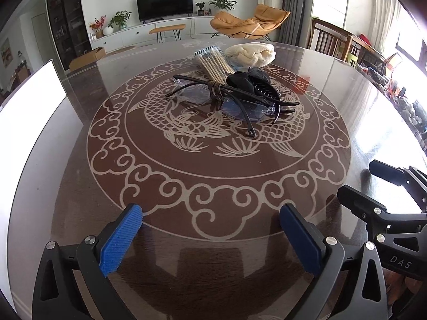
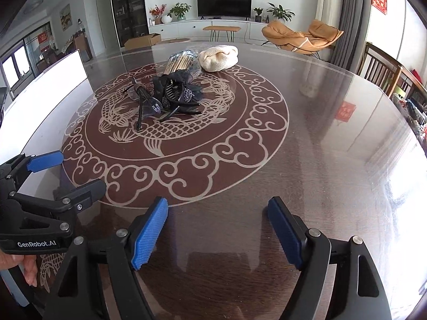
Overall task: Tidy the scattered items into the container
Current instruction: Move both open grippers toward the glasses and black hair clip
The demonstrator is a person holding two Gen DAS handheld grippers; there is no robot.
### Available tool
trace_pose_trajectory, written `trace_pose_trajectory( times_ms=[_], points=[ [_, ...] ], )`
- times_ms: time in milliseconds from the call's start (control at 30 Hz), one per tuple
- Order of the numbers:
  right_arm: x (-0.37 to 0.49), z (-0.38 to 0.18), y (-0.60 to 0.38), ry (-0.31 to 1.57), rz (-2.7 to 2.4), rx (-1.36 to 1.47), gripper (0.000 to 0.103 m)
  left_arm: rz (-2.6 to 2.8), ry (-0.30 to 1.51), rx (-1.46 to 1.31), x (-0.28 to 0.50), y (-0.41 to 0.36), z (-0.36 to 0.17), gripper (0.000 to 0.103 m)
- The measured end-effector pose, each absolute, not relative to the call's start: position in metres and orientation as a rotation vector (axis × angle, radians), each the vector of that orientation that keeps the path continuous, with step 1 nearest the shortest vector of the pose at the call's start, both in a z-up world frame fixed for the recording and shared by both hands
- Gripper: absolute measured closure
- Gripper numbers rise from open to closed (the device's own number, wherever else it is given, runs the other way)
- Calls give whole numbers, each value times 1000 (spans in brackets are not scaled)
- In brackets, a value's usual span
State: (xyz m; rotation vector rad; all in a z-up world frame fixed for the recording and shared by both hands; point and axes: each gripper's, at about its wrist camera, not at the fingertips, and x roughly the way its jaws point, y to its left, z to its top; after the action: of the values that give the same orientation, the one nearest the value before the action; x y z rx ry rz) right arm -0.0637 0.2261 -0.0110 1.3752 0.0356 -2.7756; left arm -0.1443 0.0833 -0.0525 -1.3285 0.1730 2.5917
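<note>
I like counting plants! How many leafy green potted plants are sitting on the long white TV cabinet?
3: one plant left of the TV, two right of it, a small plant and a bigger plant. Others may be hidden.

**Setting: home, open living and dining room**

Domestic interior. Evidence: a large round dark-brown wooden dining table under a glass top [image 1: 53,176], with a pale fish-and-cloud pattern, fills the foreground. Behind it a black flat-screen television [image 2: 224,4] sits on a long low white cabinet [image 2: 186,28], with green potted houseplants [image 2: 181,10] alongside. An orange leather lounge chair on thin black legs [image 2: 301,37] stands by grey floor-length curtains [image 2: 347,21]. Dark wooden slat-back dining chairs [image 1: 328,37] at the right. Red paper wall decoration [image 2: 379,0]. Open brown cardboard box [image 2: 144,40] on the floor.
</note>
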Motion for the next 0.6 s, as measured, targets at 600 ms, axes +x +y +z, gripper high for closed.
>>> trace_pose_trajectory(
  times_ms=[600],
  points=[
    [-64,-11,226,35,-2775,1375,23,2591,173,-1329,-145,83,-52,0]
  ],
)
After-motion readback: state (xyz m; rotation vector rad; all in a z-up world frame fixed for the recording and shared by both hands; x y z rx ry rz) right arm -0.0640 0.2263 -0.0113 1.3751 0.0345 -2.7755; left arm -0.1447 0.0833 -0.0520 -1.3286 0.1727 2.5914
